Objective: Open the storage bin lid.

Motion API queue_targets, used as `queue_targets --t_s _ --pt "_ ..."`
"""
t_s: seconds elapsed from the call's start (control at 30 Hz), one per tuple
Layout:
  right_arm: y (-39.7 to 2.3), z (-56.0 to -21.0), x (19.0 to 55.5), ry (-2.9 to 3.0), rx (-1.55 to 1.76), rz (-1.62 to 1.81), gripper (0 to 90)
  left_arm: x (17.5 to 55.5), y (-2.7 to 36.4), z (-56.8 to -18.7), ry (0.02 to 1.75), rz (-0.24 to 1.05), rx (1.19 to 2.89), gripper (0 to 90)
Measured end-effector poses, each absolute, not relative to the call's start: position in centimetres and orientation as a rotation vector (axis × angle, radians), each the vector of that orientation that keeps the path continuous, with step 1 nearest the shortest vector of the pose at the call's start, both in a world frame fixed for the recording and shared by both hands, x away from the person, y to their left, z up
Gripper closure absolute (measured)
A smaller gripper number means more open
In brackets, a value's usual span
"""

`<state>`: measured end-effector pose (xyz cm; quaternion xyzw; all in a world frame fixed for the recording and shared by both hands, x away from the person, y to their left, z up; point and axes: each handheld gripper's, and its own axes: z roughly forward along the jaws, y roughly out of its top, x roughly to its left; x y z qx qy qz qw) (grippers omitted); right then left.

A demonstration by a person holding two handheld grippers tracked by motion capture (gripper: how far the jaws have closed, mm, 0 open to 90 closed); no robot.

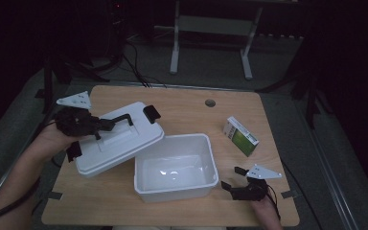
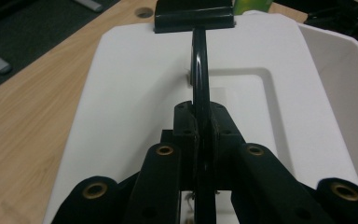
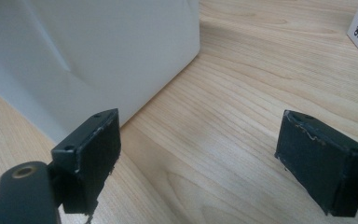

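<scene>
Left gripper (image 1: 106, 124): clamped tight on the thin black handle (image 2: 199, 70).
White rectangular plastic lid (image 1: 120, 139): tilted, long axis running toward the far right, leaning on the bin's left rim.
Open white plastic bin (image 1: 175, 167): mid-table.
Green-and-white carton (image 1: 240, 135): right, flat.
Right gripper (image 1: 234, 178): spread wide beside the bin.

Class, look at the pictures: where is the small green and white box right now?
In the high view the green and white box lies flat on the wooden table, on its right side, just right of the open white bin and beyond the right tongs.
</scene>
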<state>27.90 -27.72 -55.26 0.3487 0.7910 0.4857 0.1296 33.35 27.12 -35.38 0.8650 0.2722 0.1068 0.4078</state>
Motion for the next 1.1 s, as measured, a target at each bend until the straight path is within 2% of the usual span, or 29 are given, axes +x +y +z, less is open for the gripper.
queue_targets --t_s 0.53,0.73,1.1 --pt "-27.6 -55.3 27.9 2.3 1.014 1.407 13.5 31.2 33.0 -38.2 0.856 0.36 2.134 83.8" --pt "-27.6 -55.3 27.9 2.302 1.016 1.405 13.6 30.8 34.0 -40.4 0.923 0.41 2.12 83.8" --pt "-27.6 -55.3 27.9 2.301 1.016 1.405 13.5 31.2 34.3 -45.4 1.013 0.403 2.076 83.8"
